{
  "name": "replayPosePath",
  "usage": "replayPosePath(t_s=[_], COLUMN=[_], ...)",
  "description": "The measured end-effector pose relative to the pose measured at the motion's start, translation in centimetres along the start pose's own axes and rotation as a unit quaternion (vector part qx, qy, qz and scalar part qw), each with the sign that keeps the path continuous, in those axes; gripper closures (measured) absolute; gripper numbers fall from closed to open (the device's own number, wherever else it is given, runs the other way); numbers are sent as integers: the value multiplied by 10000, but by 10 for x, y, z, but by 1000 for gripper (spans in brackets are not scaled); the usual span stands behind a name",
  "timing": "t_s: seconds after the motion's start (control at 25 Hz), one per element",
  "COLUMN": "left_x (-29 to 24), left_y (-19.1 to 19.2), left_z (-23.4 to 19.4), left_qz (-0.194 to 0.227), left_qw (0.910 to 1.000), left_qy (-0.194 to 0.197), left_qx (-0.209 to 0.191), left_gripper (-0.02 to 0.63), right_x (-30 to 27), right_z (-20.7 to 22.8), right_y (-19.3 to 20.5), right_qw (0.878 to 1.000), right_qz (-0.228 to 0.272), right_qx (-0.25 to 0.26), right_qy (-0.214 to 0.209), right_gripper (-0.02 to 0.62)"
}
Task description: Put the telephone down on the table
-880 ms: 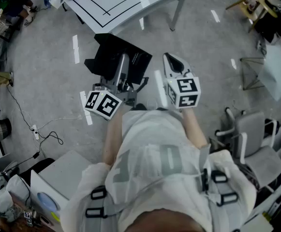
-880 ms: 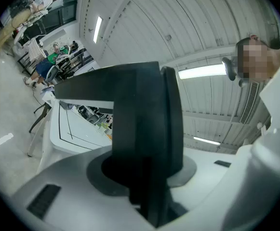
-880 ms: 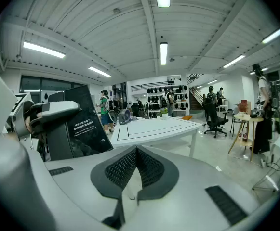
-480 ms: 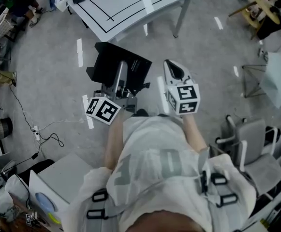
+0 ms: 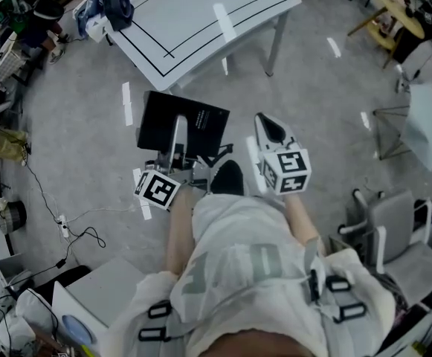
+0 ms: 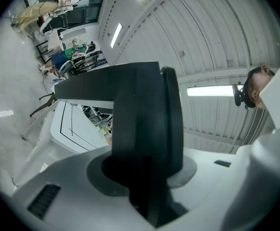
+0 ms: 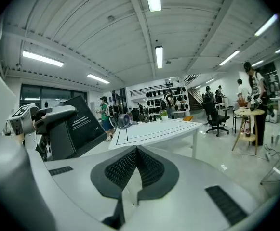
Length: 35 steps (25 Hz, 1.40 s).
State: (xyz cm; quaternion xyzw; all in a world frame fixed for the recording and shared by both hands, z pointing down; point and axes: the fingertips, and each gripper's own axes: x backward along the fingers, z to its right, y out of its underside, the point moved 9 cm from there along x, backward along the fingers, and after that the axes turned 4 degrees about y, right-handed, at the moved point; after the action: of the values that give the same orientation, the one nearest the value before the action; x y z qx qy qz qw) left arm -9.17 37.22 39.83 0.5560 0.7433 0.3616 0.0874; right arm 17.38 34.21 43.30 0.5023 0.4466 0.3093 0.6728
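Observation:
The telephone (image 5: pixel 182 123) is a flat black slab with small white print on one face. My left gripper (image 5: pixel 177 141) is shut on its near edge and holds it in the air over the floor, short of the white table (image 5: pixel 201 17). In the left gripper view the telephone (image 6: pixel 147 124) stands edge-on between the jaws and fills the middle. My right gripper (image 5: pixel 269 131) is shut on nothing, its ribbed pads (image 7: pixel 149 167) pressed together, just right of the telephone (image 7: pixel 82 121). The table (image 7: pixel 154 129) lies ahead of it.
The table top carries black outline markings, and blue bags (image 5: pixel 108 2) sit beyond its far left corner. Cables and a power strip (image 5: pixel 65 225) run over the floor at left. Grey chairs (image 5: pixel 394 222) stand at right, and a small round table (image 7: pixel 249 113) with people beyond.
The table has come further into the head view and nearer. Both grippers and the telephone have kept their places before the body; the left marker cube sits a little lower.

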Motion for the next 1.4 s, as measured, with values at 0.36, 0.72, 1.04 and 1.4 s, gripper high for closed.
replayPosePath(t_s=[0.36,0.72,1.04,1.4], left_x=[-37,-97,-180,-297], left_y=[-15,-38,-75,-132], left_z=[-17,-52,-108,-178], left_qz=[201,246,276,149], left_qw=[9994,9990,9985,9975], left_qy=[226,326,343,525], left_qx=[190,204,331,442], left_gripper=[451,451,451,451], right_x=[-32,-107,-206,-334], right_z=[12,22,50,59], right_y=[-15,-54,-103,-164], right_qw=[9999,9982,9989,9989], right_qz=[35,191,272,309], right_qx=[4,446,285,283], right_qy=[-98,-356,-241,-217], right_gripper=[589,589,589,589])
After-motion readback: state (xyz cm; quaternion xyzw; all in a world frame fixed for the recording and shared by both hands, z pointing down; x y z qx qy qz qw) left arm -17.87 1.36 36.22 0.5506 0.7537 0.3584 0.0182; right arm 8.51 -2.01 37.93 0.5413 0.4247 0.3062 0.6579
